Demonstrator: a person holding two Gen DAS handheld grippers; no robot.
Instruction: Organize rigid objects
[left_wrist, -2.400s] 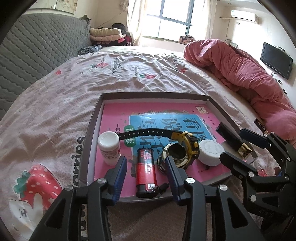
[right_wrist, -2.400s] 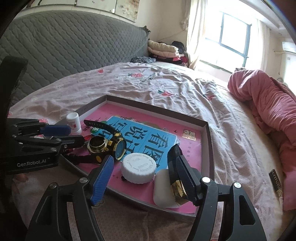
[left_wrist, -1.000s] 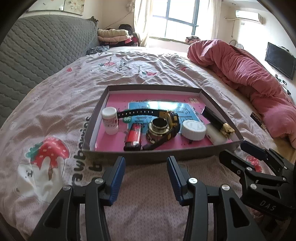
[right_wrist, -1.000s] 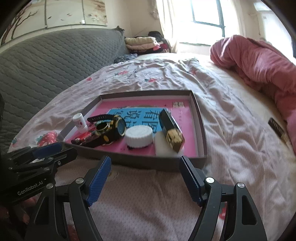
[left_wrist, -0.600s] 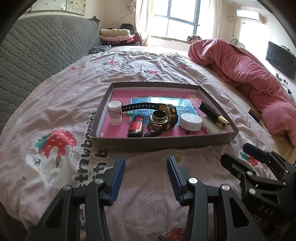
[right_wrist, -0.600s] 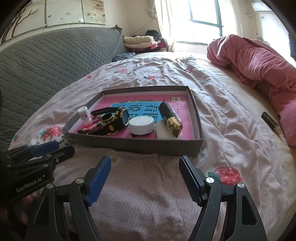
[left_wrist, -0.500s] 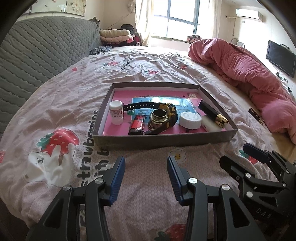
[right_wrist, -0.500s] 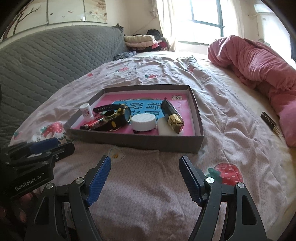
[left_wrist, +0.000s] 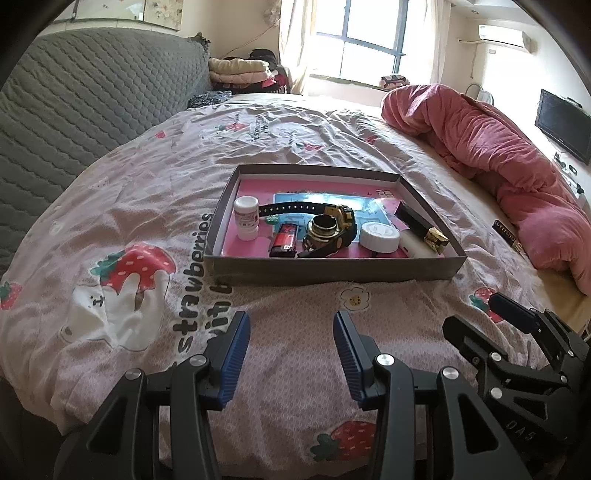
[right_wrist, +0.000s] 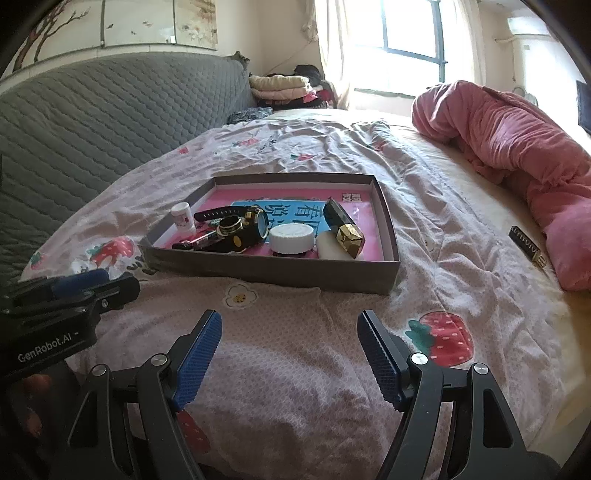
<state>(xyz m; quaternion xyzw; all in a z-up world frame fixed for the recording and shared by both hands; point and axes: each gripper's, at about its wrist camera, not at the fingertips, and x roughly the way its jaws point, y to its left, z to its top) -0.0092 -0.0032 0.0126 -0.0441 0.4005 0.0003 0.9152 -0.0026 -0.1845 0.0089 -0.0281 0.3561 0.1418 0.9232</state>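
Note:
A grey box with a pink floor (left_wrist: 332, 266) (right_wrist: 273, 273) lies on the bed. In it are a small white bottle (left_wrist: 246, 218) (right_wrist: 183, 217), a red lighter (left_wrist: 284, 240), a black and gold watch (left_wrist: 332, 225) (right_wrist: 243, 225), a white round lid (left_wrist: 380, 237) (right_wrist: 291, 236), and a black and gold case (left_wrist: 424, 227) (right_wrist: 343, 227) resting on a white object. My left gripper (left_wrist: 291, 343) is open and empty, well in front of the box. My right gripper (right_wrist: 291, 343) is open and empty, also in front of the box.
A rolled pink quilt (left_wrist: 491, 147) (right_wrist: 517, 147) lies along the right of the bed. A small dark object (left_wrist: 508, 230) (right_wrist: 526, 240) lies on the sheet beside it. A grey quilted headboard (left_wrist: 74, 103) is on the left. The strawberry-print sheet (left_wrist: 129, 273) spreads around the box.
Both grippers have pulled back from the box toward the near edge of the bed. The right gripper had let go of the black and gold case, which rests in the box.

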